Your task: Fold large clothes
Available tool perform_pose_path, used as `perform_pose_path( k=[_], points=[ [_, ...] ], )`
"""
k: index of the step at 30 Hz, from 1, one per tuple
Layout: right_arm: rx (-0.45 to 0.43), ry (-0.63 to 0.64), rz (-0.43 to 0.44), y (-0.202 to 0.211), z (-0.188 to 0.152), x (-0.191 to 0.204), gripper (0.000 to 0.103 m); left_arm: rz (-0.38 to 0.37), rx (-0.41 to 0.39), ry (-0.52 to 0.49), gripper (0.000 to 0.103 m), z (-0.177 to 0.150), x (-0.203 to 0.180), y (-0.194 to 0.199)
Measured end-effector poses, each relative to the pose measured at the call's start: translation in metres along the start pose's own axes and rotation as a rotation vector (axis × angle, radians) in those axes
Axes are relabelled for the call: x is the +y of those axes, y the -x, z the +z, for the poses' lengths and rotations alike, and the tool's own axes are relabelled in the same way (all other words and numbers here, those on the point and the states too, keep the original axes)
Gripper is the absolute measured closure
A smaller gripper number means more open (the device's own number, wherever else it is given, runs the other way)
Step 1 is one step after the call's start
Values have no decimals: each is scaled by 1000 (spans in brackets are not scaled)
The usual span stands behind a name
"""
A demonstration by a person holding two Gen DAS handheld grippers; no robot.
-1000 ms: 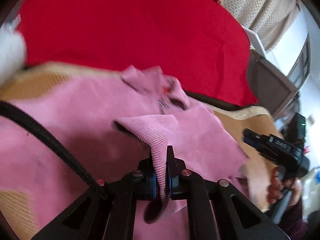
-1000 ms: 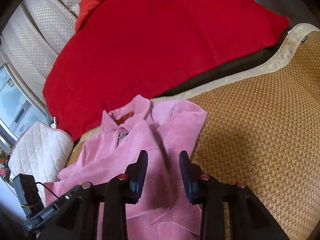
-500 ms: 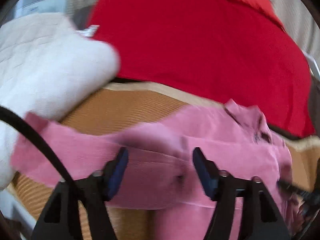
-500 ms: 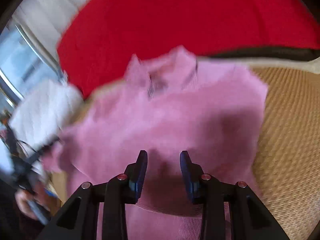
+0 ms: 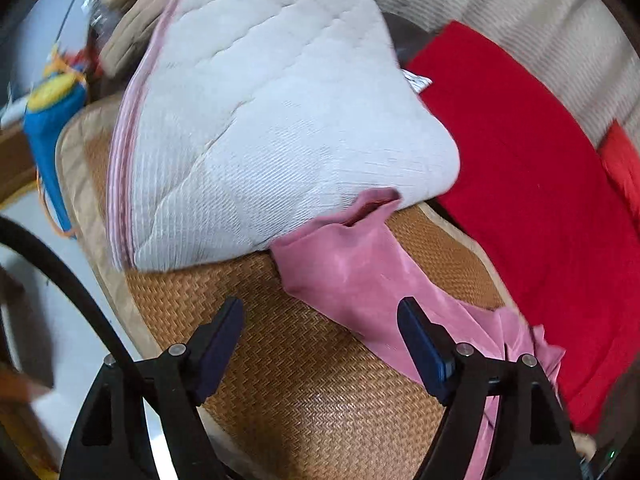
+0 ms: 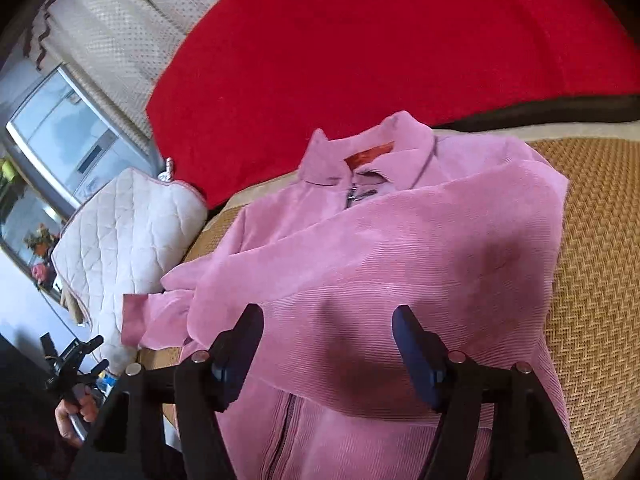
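Observation:
A pink corduroy jacket (image 6: 400, 248) lies front up on the woven mat (image 6: 600, 264), collar away from me, with one sleeve folded across its chest. Its other sleeve (image 5: 360, 276) stretches out over the mat, the cuff (image 5: 376, 204) touching a white quilted cushion (image 5: 260, 120). My left gripper (image 5: 320, 312) hovers over the mat and the sleeve's edge. Its jaws are opening and nothing is pressed between them. My right gripper (image 6: 328, 320) hangs over the jacket's middle, its jaws also opening, with cloth below them but not gripped. The left gripper (image 6: 72, 360) also shows low at the left in the right wrist view.
A large red blanket (image 6: 380, 40) covers the sofa behind the jacket. The white cushion (image 6: 128, 236) sits at the mat's left end. A blue and yellow object (image 5: 52, 108) lies beyond the mat's edge. A hand (image 6: 76, 408) holds the left gripper's handle.
My left gripper let go of the pink cuff, opened wide and swung left toward the cushion; the sleeve now lies stretched out. My right gripper opened wider over the jacket.

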State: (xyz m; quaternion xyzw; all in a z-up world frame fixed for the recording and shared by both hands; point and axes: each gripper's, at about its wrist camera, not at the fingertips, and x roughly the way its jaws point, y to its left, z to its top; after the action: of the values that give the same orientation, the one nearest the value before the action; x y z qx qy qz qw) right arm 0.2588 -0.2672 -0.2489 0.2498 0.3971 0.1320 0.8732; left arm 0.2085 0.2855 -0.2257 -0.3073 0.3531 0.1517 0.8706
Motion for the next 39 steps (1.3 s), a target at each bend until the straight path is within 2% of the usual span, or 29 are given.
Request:
perform_pose_path(
  k=[5,9,12,16,18,19,20,23,27,31,33,37,39],
  points=[
    [-26,38,-21,6,-1,5,32,43,34,13,24,-10,5,-37],
    [-48,31,-24,11,2,2,32,83,20,56,24,-12,13,-67],
    [-47,31,-27,9,2,0,32,60,-2,109,24,-10,20,-77],
    [-43,60,-44,4,1,3,32,54,-49,124,24,-7,17,-90],
    [-35,72,-49,0,1,5,32,46,-79,113,42,-4,8,-99],
    [-32,76,-51,-1,1,5,32,43,-69,102,64,-2,5,-104],
    [-30,84,-57,-3,1,5,34,46,-60,98,77,0,1,-110],
    [-43,113,-82,-3,0,7,37,53,-70,86,94,6,-12,-115],
    [-95,203,-162,2,-1,19,39,19,-165,-62,97,8,-53,-85],
    [-95,283,-264,1,-4,32,39,-66,-240,-312,97,2,-130,-44],
    [-97,298,-298,4,-4,35,39,-134,-274,-443,97,-10,-175,-24],
    [-145,331,-360,19,-3,41,38,-260,-286,-632,97,-45,-249,3],
    [-167,347,-396,27,-2,41,38,-298,-277,-695,97,-61,-270,8]
  ],
)
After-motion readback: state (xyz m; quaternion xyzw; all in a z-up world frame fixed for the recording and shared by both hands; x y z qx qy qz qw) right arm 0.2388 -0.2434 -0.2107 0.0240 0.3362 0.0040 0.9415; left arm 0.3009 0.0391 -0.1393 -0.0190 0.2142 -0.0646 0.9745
